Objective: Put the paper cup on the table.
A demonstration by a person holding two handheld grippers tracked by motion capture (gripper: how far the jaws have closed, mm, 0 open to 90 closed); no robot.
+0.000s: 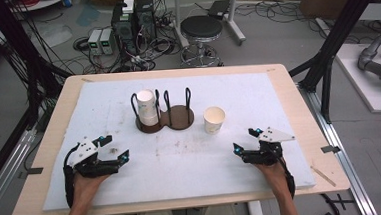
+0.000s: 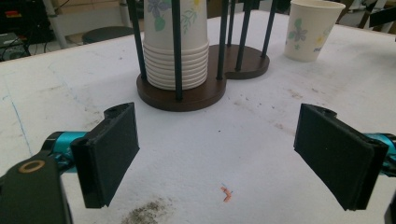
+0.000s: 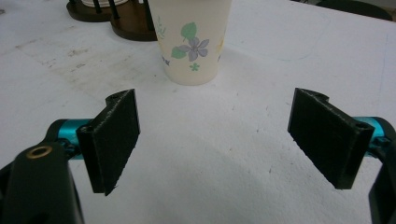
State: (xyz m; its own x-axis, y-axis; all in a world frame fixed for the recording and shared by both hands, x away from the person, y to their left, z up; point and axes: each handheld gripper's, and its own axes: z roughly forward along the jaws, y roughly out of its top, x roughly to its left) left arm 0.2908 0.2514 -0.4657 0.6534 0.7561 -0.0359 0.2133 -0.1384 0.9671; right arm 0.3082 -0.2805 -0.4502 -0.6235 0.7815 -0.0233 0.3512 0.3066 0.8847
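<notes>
High view puts both grippers low on the white foam mat [image 1: 277, 89] that covers the wooden table [image 1: 50, 146], each held in a hand near the front edge. Beyond them, toward the middle of the mat, stands a dark brown double-disc cup holder with thin black wire posts [image 1: 179, 115]. Its left ring holds a stack of white paper cups with a flower print [image 1: 147, 107], nested upside down; its right ring stands empty. A single white paper cup with a flower print [image 1: 214, 119] sits upright on the mat just to the right of the holder, apart from it.

By my reading the job is to get that loose cup into the holder, and nothing of it has begun yet (the cup is untouched, on its base). The left gripper [image 1: 115, 148] has its jaws spread wide with nothing between them, pointing at the stack. The right gripper [image 1: 245, 139] is likewise wide apart and empty; in the right gripper view the single cup [image 3: 190, 39] stands straight ahead of the gap, near but not between the black pads [image 3: 114, 140].

What remains seems to be everything: reaching the cup, clamping its wall, lifting it and setting it in the holder.
</notes>
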